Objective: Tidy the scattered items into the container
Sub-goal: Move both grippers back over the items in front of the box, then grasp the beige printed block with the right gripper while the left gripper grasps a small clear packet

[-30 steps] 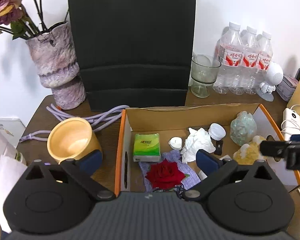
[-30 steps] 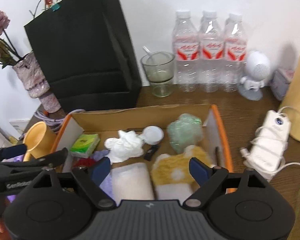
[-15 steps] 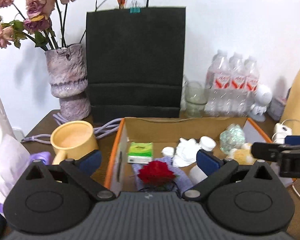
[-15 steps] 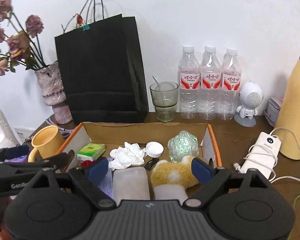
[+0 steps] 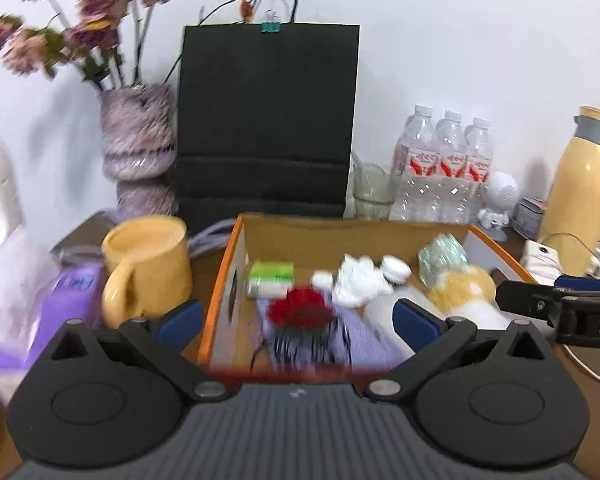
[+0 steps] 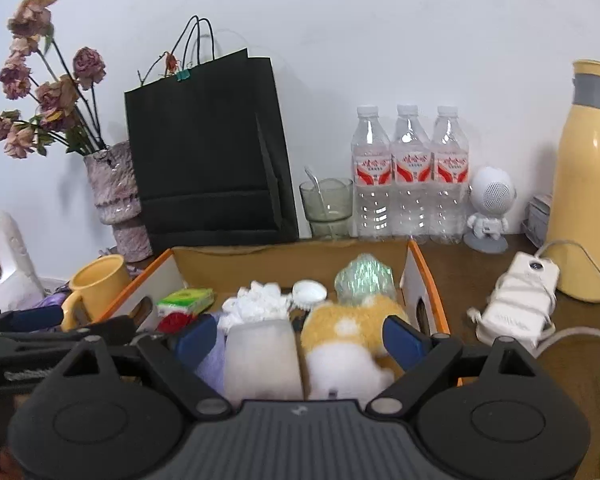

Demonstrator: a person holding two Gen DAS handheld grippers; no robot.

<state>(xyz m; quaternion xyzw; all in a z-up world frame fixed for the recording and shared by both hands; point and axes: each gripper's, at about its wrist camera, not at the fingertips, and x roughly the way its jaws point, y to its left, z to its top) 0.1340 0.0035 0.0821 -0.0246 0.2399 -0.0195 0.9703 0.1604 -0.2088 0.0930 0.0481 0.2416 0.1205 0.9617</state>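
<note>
The orange-edged cardboard box (image 5: 236, 264) holds a red rose (image 5: 300, 310), a green tissue pack (image 5: 270, 276), crumpled white tissue (image 5: 360, 280), a white cap (image 5: 396, 266), a green crinkled ball (image 5: 442, 256) and a yellow plush (image 5: 460, 284). My left gripper (image 5: 298, 320) is open over the box's near left corner, holding nothing. My right gripper (image 6: 300, 338) is open above the box's near side, with a frosted white container (image 6: 262, 356) and the plush (image 6: 352, 322) below its fingers, untouched. A yellow mug (image 5: 148, 264) stands outside the box, to its left.
Along the wall stand a vase of dried flowers (image 5: 138, 148), a black paper bag (image 5: 268, 120), a glass cup (image 6: 326, 208), three water bottles (image 6: 410, 172), a small robot figure (image 6: 490, 204) and a yellow thermos (image 6: 588, 180). A white power bank with cable (image 6: 518, 304) lies right of the box.
Both grippers have drawn back from the box and tilted upward, so more wall shows and the box looks lower and smaller. Both stay open and empty.
</note>
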